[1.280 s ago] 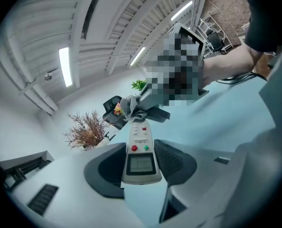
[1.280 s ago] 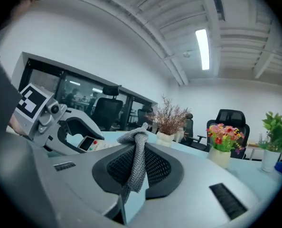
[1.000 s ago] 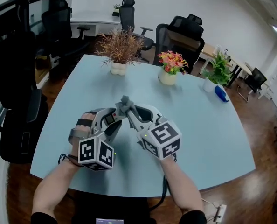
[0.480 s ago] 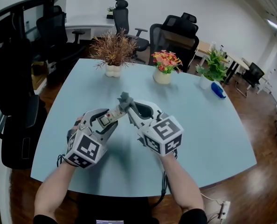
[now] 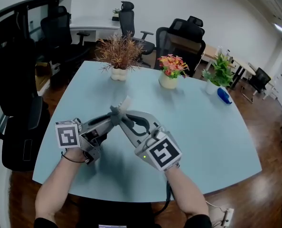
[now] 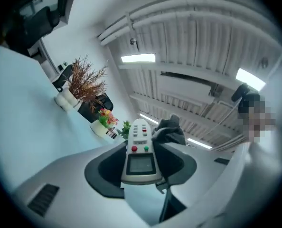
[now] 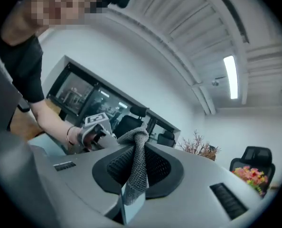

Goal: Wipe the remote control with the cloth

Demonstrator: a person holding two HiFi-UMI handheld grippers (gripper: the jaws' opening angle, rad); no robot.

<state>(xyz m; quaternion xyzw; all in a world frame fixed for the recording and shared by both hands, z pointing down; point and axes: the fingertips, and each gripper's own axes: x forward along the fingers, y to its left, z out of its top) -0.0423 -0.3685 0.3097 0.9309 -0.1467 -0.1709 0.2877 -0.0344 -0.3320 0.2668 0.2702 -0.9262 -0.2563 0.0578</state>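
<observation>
From the head view, the pale blue table (image 5: 212, 127) had a rounded near edge and plenty of bare top to the right of the hands and towards the far side. Three potted plants and a small blue object (image 5: 224, 95) stood well apart from the work, along the far and right edges. Both tools were held above the near left part of the top, tips meeting. The left gripper (image 5: 110, 119) came in from the left, and the right gripper (image 5: 121, 118) from the near right. The white tip of the remote control (image 5: 124, 103) stuck up above the grey cloth (image 5: 115, 112). At that size, whether the two touched could not be made out.

In the left gripper view, the left gripper (image 6: 141, 169) was clamped on the lower body of the remote control (image 6: 140, 151), a slim, smooth white plastic bar. It had a small grey screen, one red and one green round button, and rows of small keys above. The bunched cloth (image 6: 170, 129) sat just beside its upper right edge and seemed to press against it.

In the right gripper view, the right gripper (image 7: 138, 169) was closed on the cloth (image 7: 140, 148), a coarse grey knit. The cloth was pinched between dark ribbed pads, knotted at the top, with a loose end hanging below. Beyond it, the person's hand (image 7: 80, 136) held the other tool.
</observation>
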